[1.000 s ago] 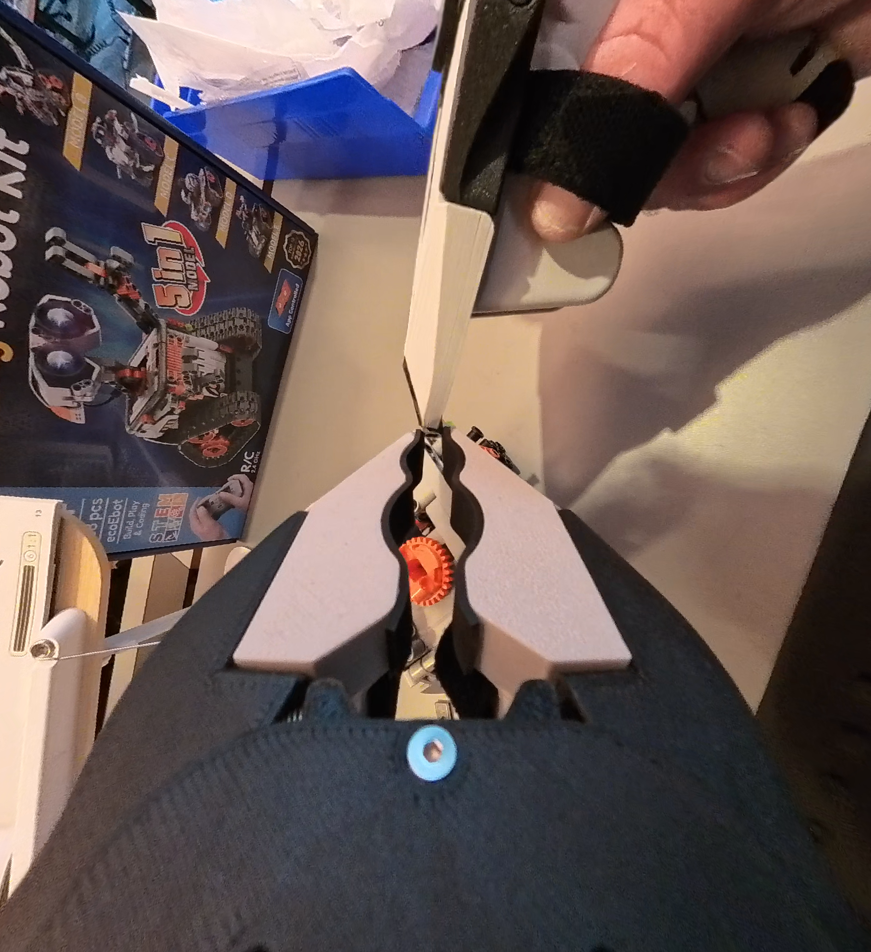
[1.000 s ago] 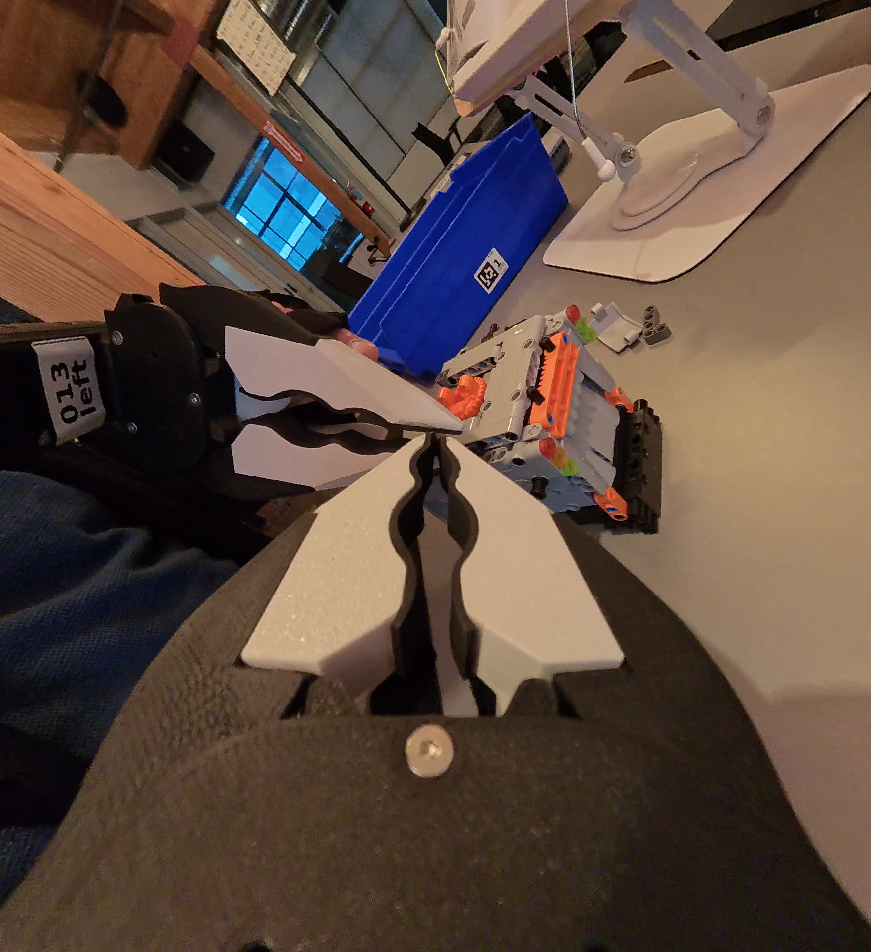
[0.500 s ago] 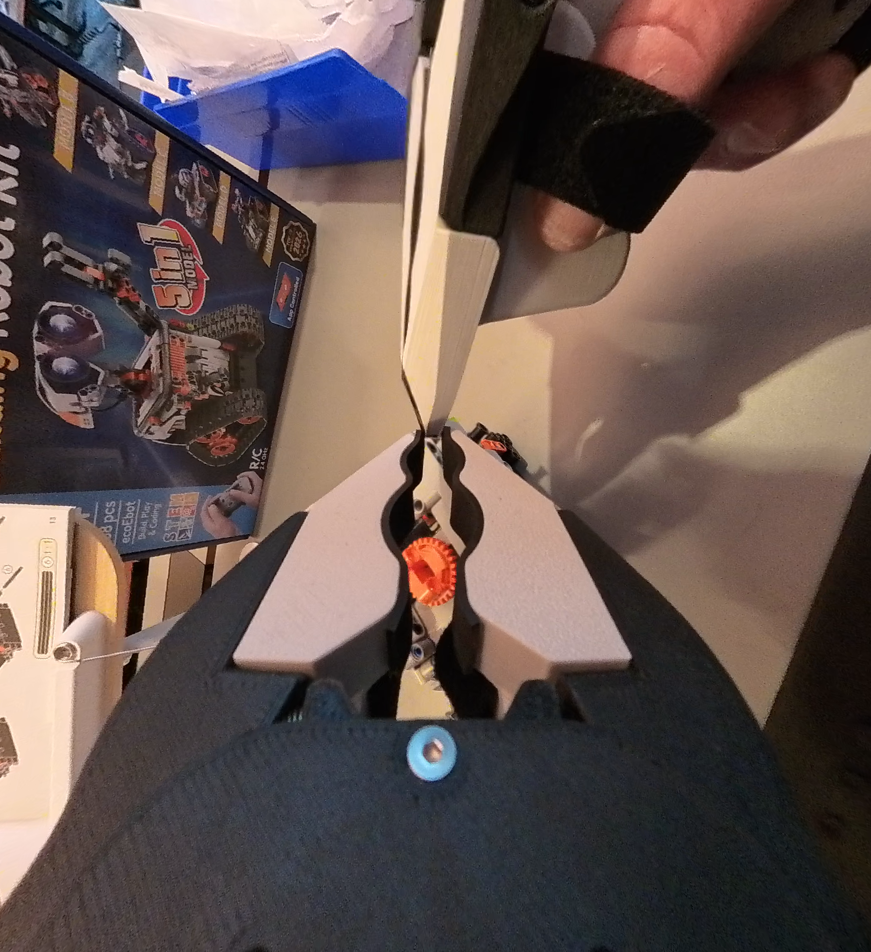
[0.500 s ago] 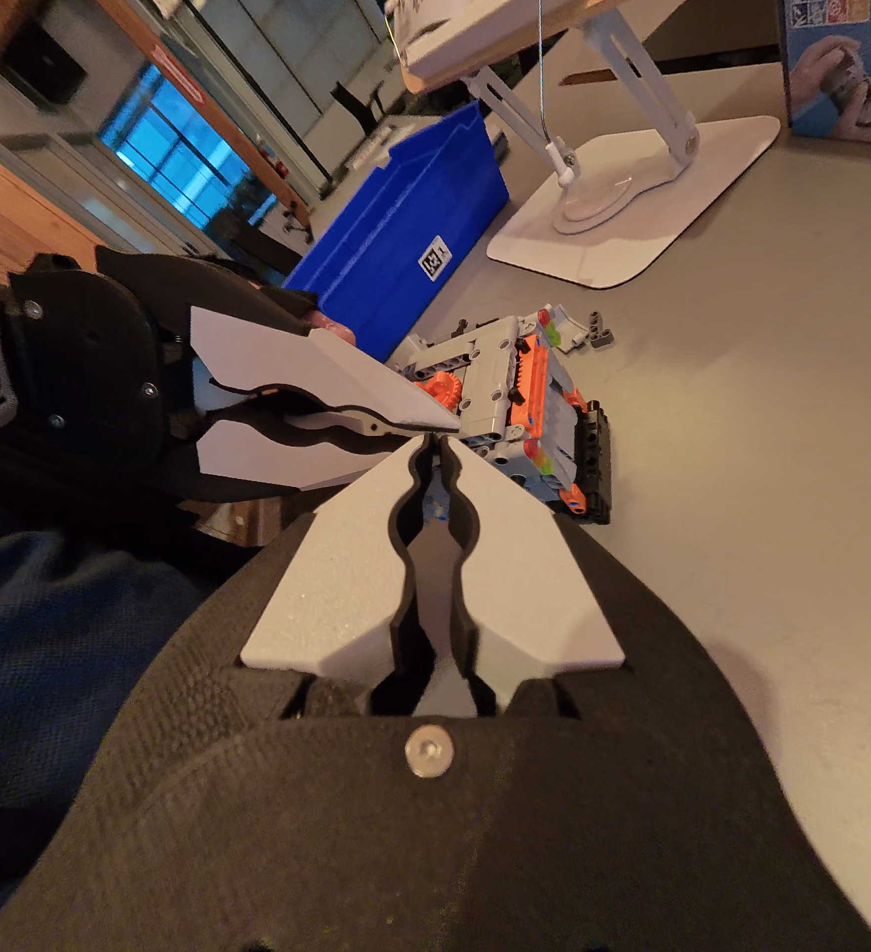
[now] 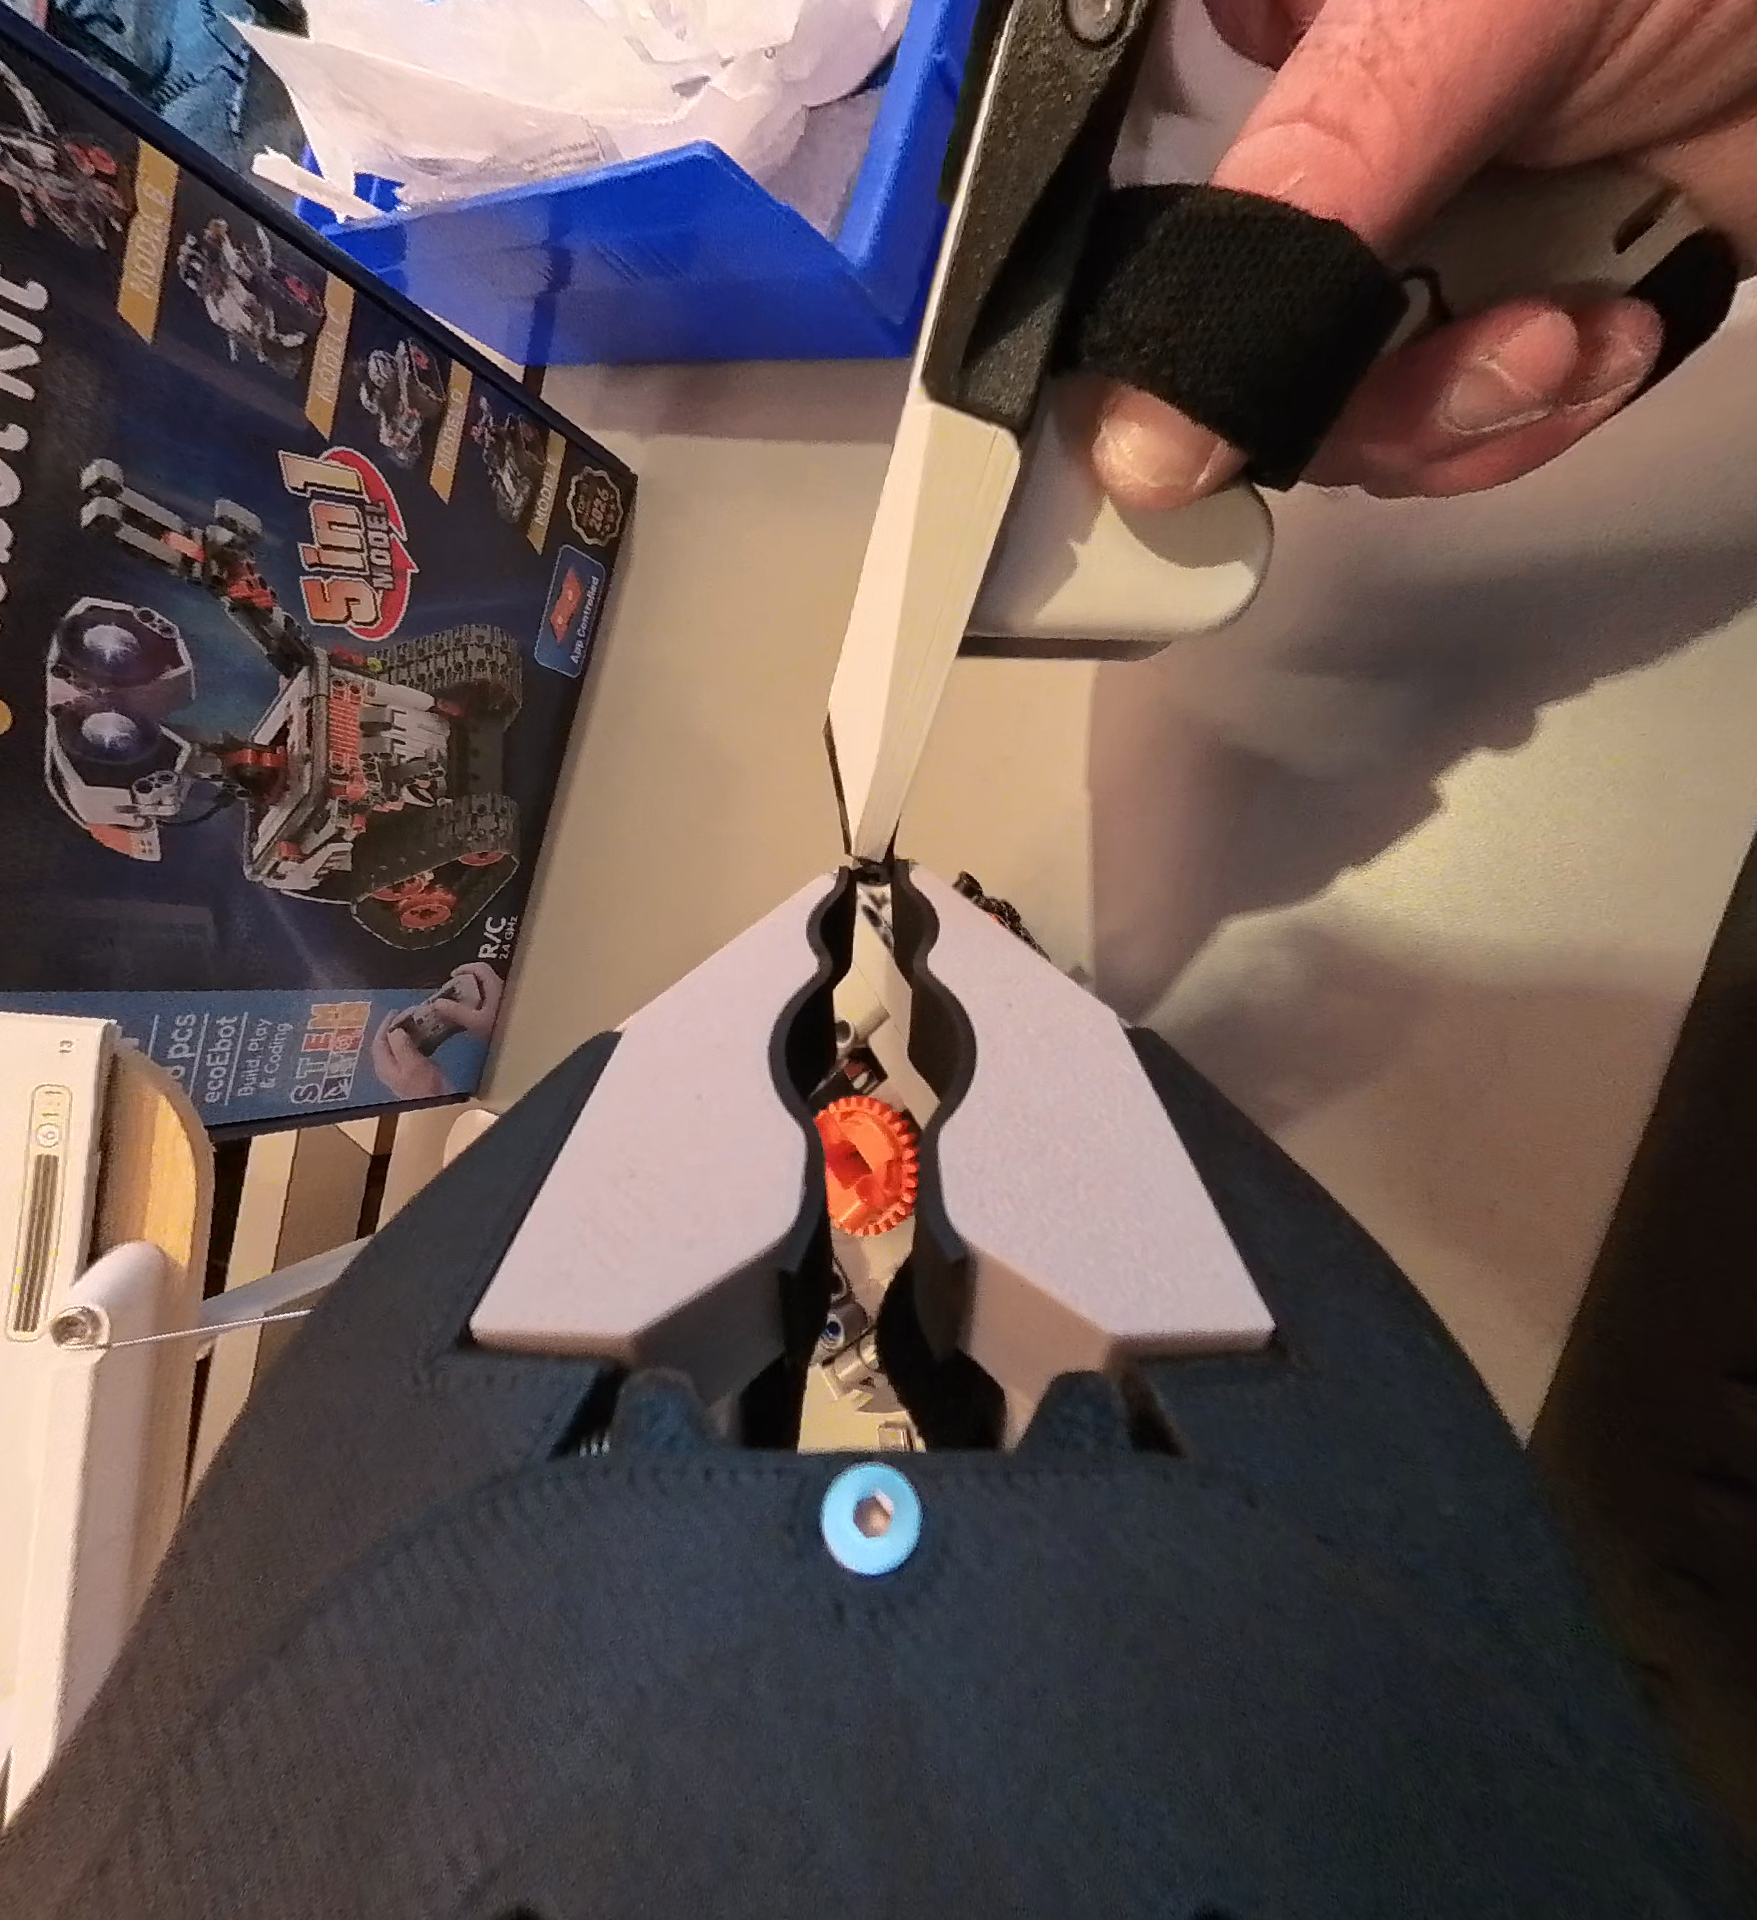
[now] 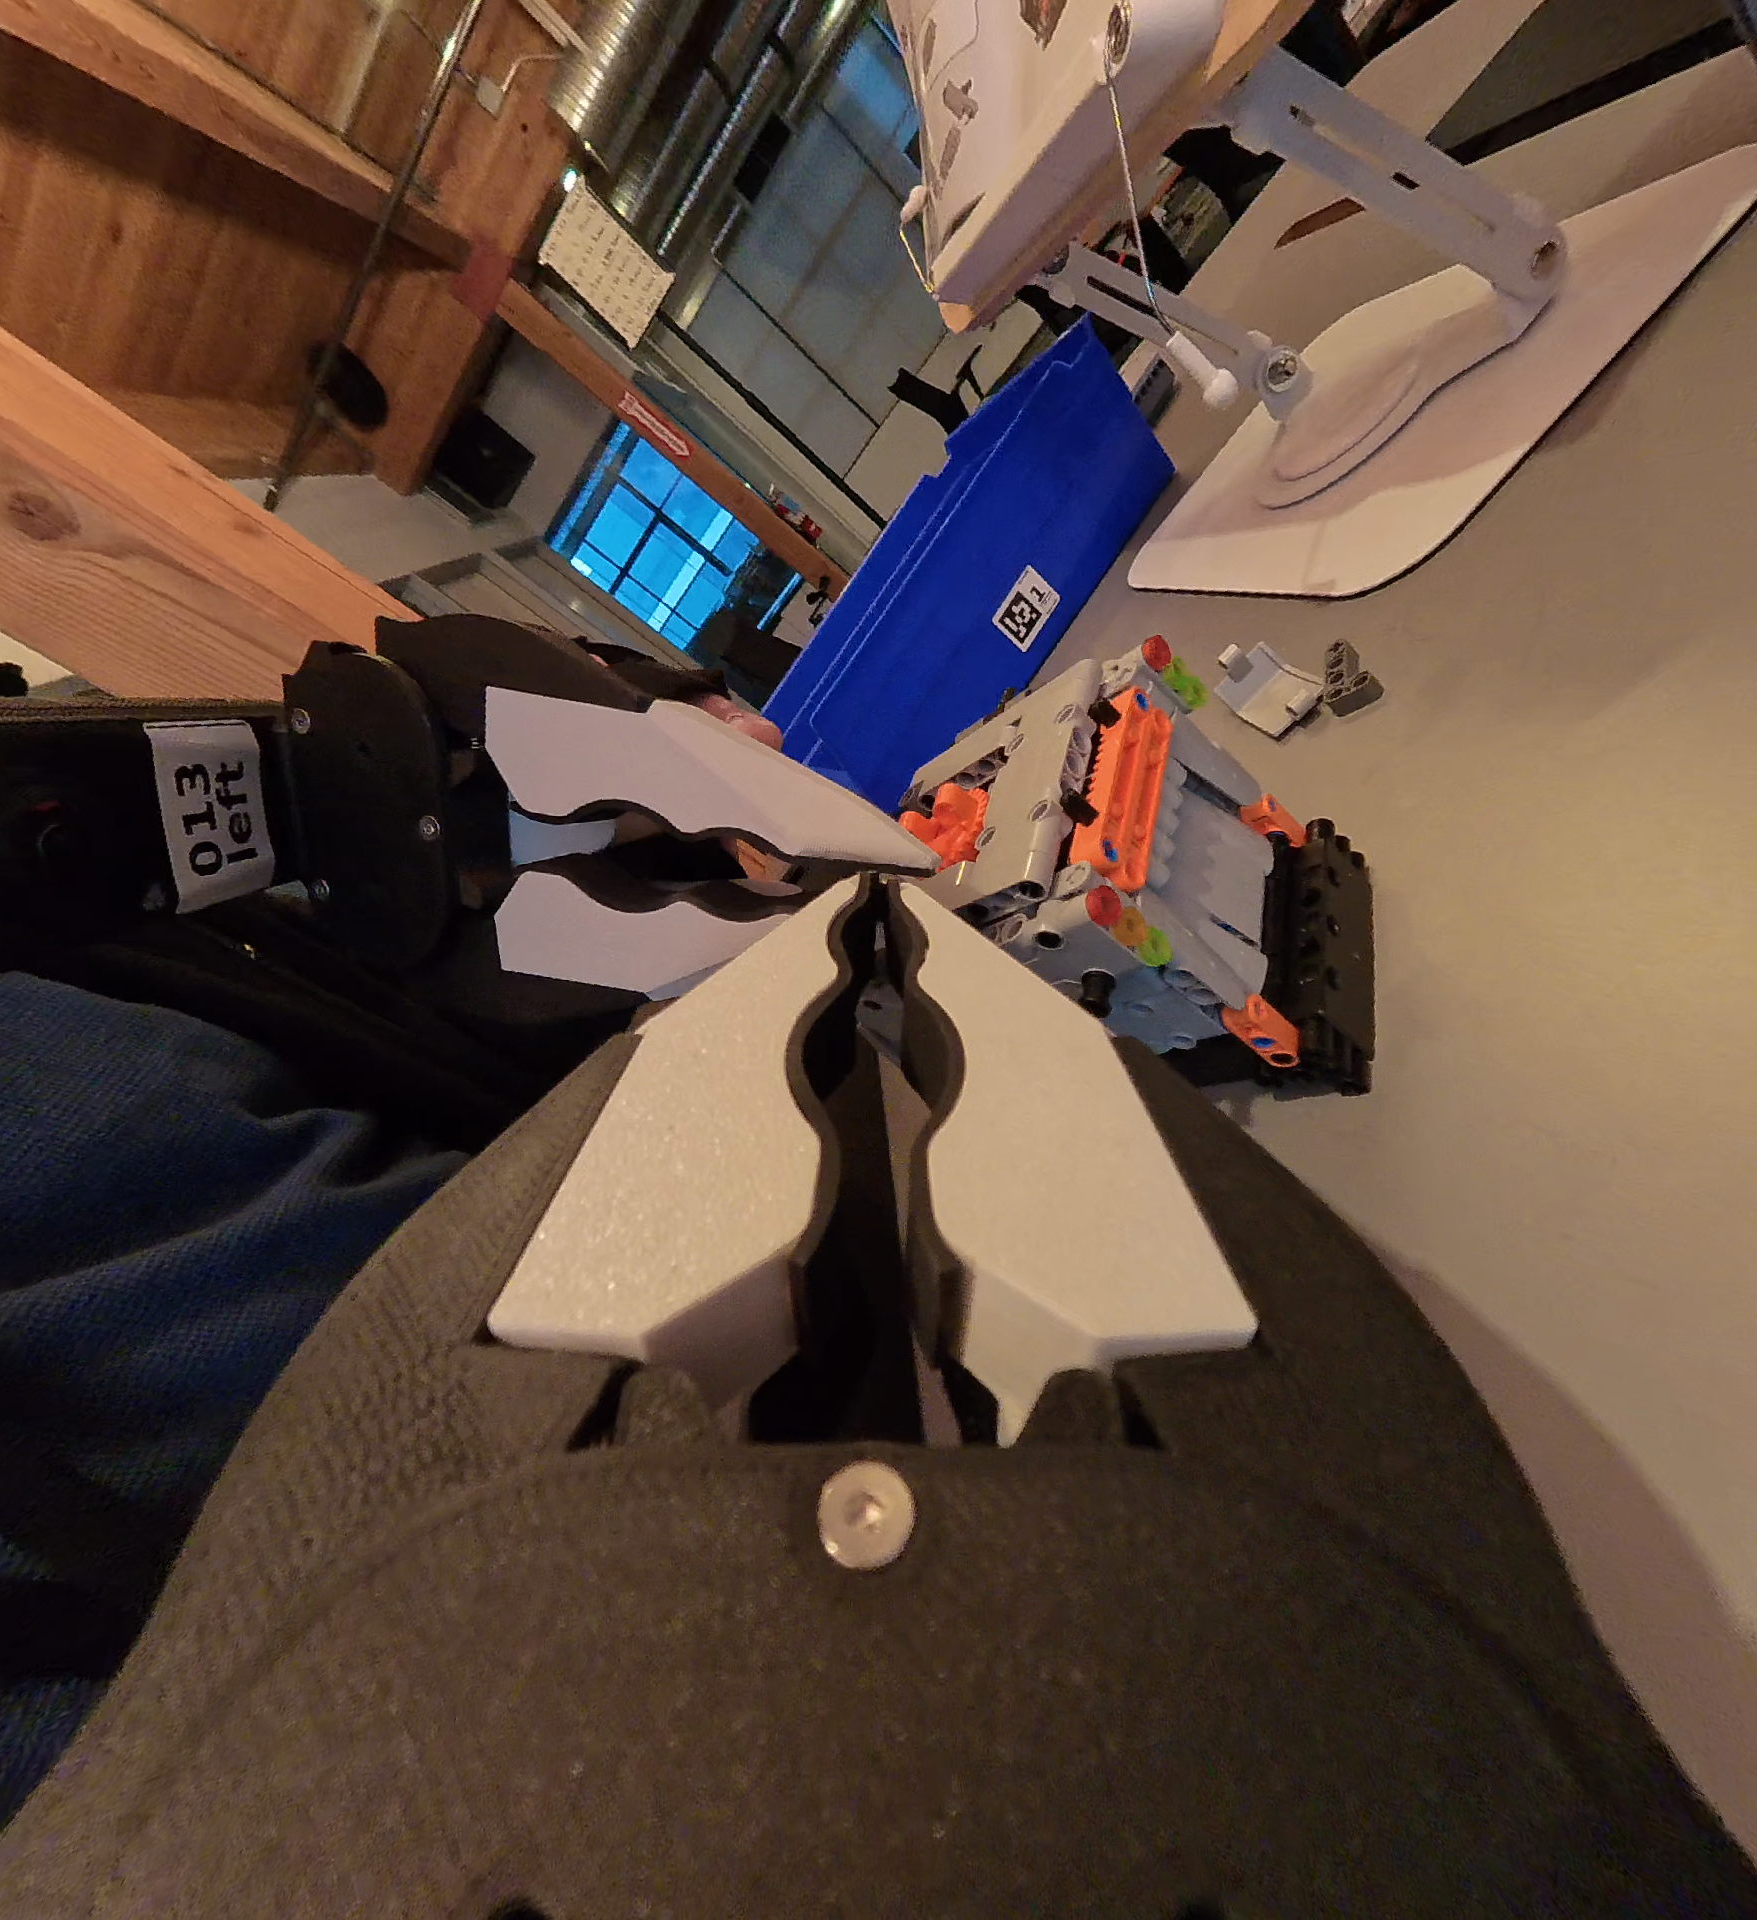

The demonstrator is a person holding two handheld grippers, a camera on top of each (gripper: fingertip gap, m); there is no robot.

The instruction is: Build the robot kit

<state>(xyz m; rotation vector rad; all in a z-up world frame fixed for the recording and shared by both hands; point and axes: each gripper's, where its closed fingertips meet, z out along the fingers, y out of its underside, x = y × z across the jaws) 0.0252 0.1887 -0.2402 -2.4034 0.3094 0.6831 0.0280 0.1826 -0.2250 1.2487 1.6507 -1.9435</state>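
Two grippers meet tip to tip over a grey table [image 6: 1539,935].
Left gripper [image 5: 866,883] and right gripper [image 6: 879,891], fingers nearly together, holding nothing visible, hover beside the grey-orange brick vehicle [image 6: 1144,862], lengthwise toward the blue bin [image 6: 967,582]; a printed kit box [image 5: 230,623] lies flat nearby.

Grey tabletop [image 6: 1580,935]. Wooden beams [image 6: 126,499] and a metal duct [image 6: 604,83] overhead. Far window [image 6: 656,551] glows blue; indoor light is warm and dim.
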